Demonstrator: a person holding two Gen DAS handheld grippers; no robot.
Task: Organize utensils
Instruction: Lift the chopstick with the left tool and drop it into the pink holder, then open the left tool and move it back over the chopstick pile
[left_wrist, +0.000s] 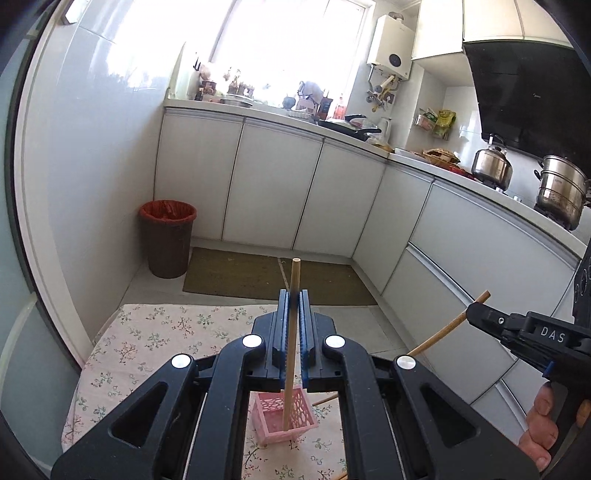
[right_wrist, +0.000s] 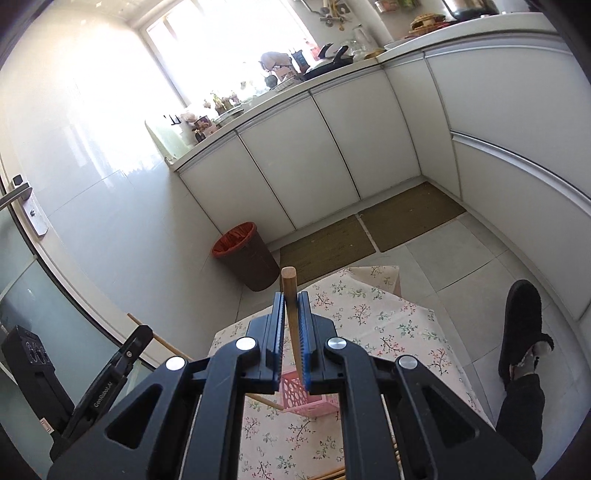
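While both grippers carry a chopstick above the table, the notes run so:

Left gripper: pinching a chopstick near its upper end; the stick hangs nearly upright, its lower tip seemingly inside the pink basket, though whether it touches the floor of the basket I cannot tell.

Right gripper: pressed onto a second chopstick, held slightly tilted, above the basket and not yet in it as far as I can judge.

Basket place: on the floral cloth, at 6 o'clock below each gripper's fingers.

Risk, tipping: the basket looks light and openwork; a sideways drag from the left stick could topple or slide it.

Risk, snagging: a tip could catch in the wall holes and jam instead of dropping in.

Risk, collision: two grippers converge on one small opening, so the right stick may knock the left one or the rim.

Risk, slipping: a thin round stick gripped at one end may swivel between the pads.

Left view only: the right gripper from outside at 3 o'clock, its stick slanting, and the fingers of the hand holding it.

Right view only: the left gripper at 8 o'clock, loose sticks lying on the cloth beside the basket, and a slippered foot at 3 o'clock.
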